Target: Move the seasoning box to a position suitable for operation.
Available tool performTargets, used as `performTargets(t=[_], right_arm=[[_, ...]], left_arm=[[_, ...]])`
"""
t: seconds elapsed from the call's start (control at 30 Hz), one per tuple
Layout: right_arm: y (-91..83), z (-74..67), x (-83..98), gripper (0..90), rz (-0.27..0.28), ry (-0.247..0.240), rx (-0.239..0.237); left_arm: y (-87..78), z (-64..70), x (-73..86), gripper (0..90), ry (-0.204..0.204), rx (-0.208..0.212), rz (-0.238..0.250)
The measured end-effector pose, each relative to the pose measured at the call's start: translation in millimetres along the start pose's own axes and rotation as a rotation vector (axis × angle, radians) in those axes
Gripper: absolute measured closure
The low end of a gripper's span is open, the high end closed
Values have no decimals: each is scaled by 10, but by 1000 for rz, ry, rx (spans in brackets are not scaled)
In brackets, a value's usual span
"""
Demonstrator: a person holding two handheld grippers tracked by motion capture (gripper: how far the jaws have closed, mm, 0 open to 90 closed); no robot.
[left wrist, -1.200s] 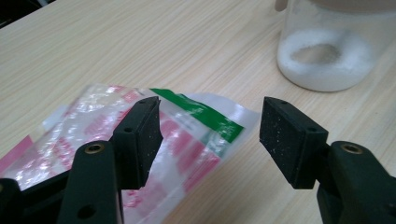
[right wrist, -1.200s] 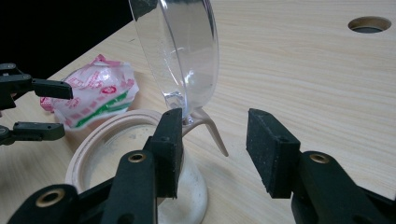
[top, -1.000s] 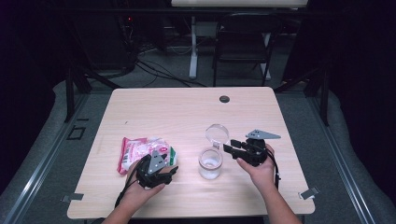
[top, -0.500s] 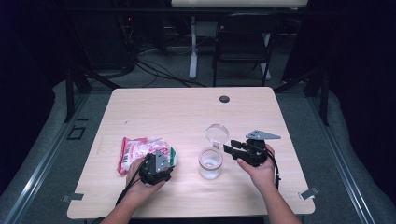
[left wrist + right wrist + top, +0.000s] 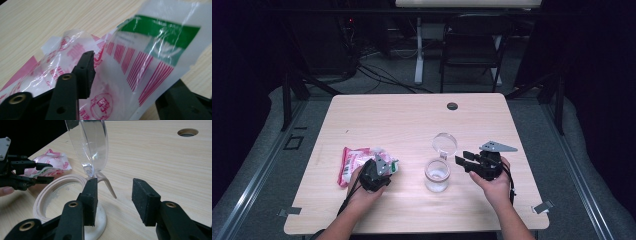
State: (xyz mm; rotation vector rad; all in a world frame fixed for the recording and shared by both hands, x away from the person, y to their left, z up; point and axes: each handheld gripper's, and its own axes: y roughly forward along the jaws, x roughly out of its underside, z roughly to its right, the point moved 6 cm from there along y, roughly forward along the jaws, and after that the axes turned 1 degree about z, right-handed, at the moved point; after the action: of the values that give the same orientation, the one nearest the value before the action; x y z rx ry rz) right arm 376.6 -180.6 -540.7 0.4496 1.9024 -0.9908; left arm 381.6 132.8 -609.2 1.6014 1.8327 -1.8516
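The plastic packet (image 5: 357, 162), clear film printed in red, pink and green, lies on the near left part of the table (image 5: 402, 120), crumpled and partly lifted at the end nearest the person. The left gripper (image 5: 379, 167) is right on that end. In the left gripper view the packet (image 5: 135, 60) stands up between the two black jaws, one pad against its printed face and the other jaw at the lower right corner, behind the film. The jaws have just been closing with the film between them, but I cannot tell whether both pads press on it yet.

Just to the right, well clear of the packet, stands a glass jar (image 5: 436, 175) with its hinged clear lid (image 5: 445, 143) tipped up and back. The right gripper (image 5: 467, 162) hovers beside it at the right, jaws spread apart and gripping nothing; in the right gripper view the jar's pale rim (image 5: 62, 187) and raised lid (image 5: 87, 142) sit ahead of the left pad, with bare wood between the pads.

The table is a pale wood-grain top with rounded corners and a small round cable hole (image 5: 452, 106) near its far edge. Around it the floor is grey carpet (image 5: 272, 145). Beyond the far edge the room is dim: a dark chair (image 5: 472, 50), a white table leg (image 5: 418, 55) and a tangle of black cables (image 5: 382, 75) on the floor.
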Motion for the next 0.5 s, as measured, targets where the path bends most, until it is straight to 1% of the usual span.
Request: performTargets(t=[0.03,0.07,0.1,0.13,0.17,0.2,0.23,0.27,0.33,0.4,0.5], right_arm=[[-10,6,4,561,-2,-1,3],[-10,6,4,561,-2,-1,3],[-24,15,12,561,0,2,8],[-24,15,12,561,0,2,8],[-39,24,19,561,-1,1,13],[-39,24,19,561,-1,1,13],[-51,31,23,561,1,5,18],[-51,31,23,561,1,5,18],[-59,47,29,561,3,9,21],[-63,53,30,561,1,7,21],[-68,59,33,561,0,6,24]], left_arm=[[-1,-21,2,574,-9,-3,-5],[-1,-21,2,601,-9,-3,-5],[-2,-54,7,625,-39,2,-5],[-2,-54,7,646,-39,2,-5],[-9,-87,17,664,-60,1,-16],[-9,-87,17,686,-60,1,-16],[-18,-105,23,699,-98,11,-19],[-18,-105,23,711,-98,11,-19],[-41,-127,28,746,-126,7,-23],[-55,-135,31,775,-131,9,-27],[-106,-176,27,827,-157,8,-23]])
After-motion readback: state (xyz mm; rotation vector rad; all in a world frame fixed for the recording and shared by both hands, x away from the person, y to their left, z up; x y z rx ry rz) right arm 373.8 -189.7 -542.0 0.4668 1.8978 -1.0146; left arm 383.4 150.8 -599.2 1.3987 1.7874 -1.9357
